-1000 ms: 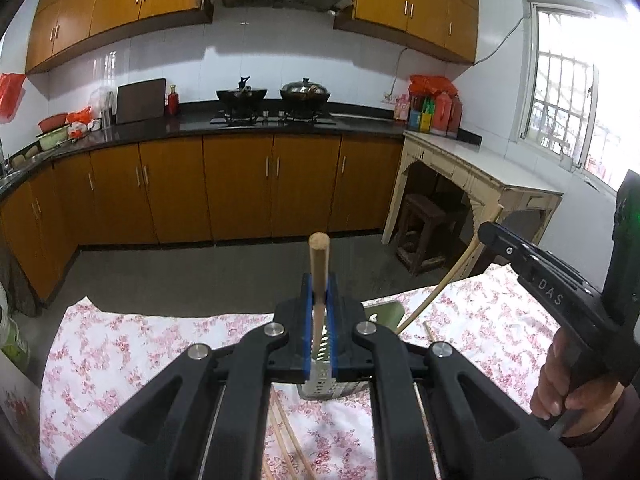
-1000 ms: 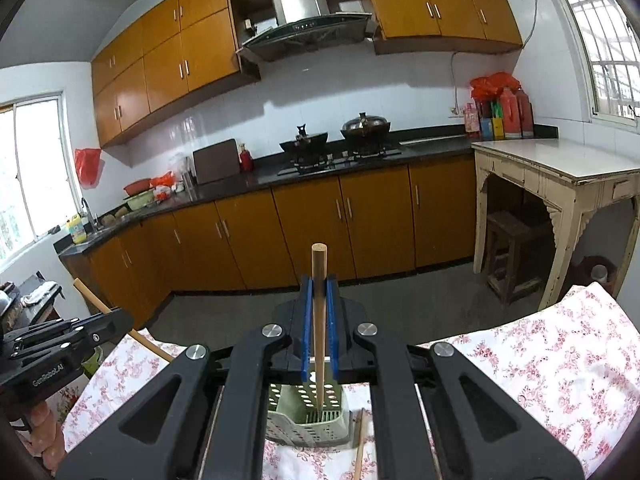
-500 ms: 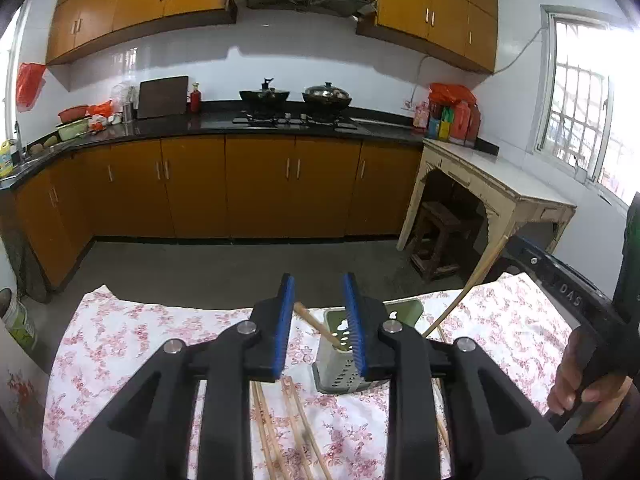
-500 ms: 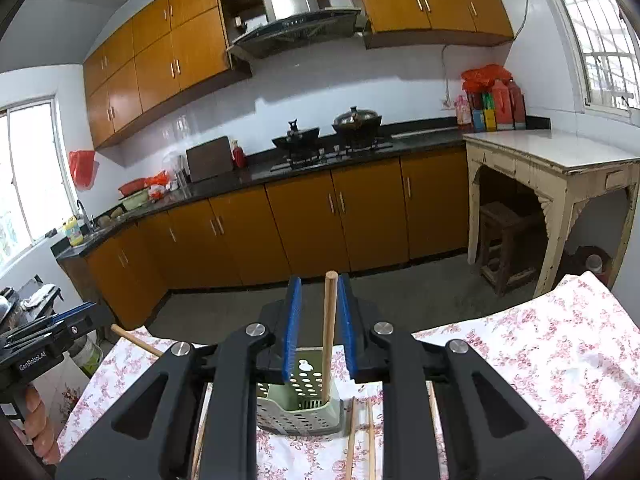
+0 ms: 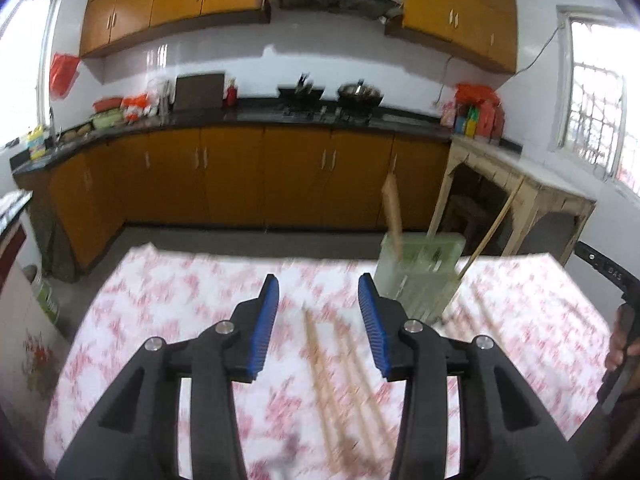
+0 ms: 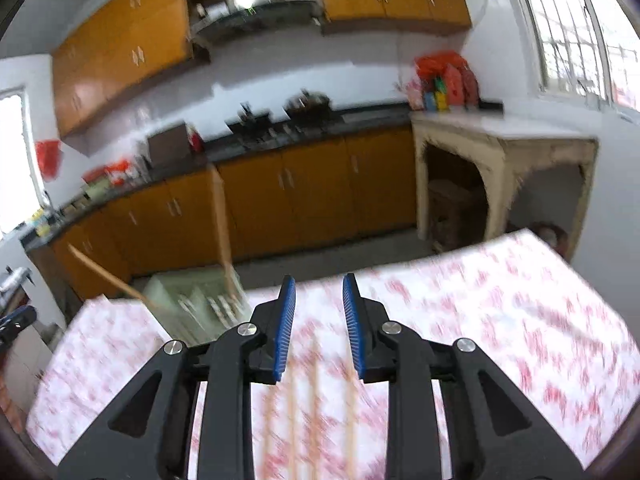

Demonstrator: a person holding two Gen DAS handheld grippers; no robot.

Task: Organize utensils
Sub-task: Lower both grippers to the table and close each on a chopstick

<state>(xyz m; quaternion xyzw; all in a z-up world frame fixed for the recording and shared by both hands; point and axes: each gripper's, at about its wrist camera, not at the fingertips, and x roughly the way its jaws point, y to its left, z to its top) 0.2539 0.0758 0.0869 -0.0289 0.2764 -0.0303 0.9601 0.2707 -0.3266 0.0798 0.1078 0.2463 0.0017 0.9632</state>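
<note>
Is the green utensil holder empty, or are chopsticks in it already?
Not empty: two chopsticks stand in the green holder, leaning apart. More lie loose on the tablecloth.

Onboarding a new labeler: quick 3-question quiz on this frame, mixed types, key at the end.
1. True or false: the left gripper is clamped on a chopstick.
2. Where do the two chopsticks that are already sorted stand? A) in the green utensil holder B) on the stove C) on the floor
3. Fill in: loose chopsticks lie on the floral ___ ahead of the right gripper.

Key: 1 false, its jaws are open and empty. 2 A. 3 tablecloth.
</note>
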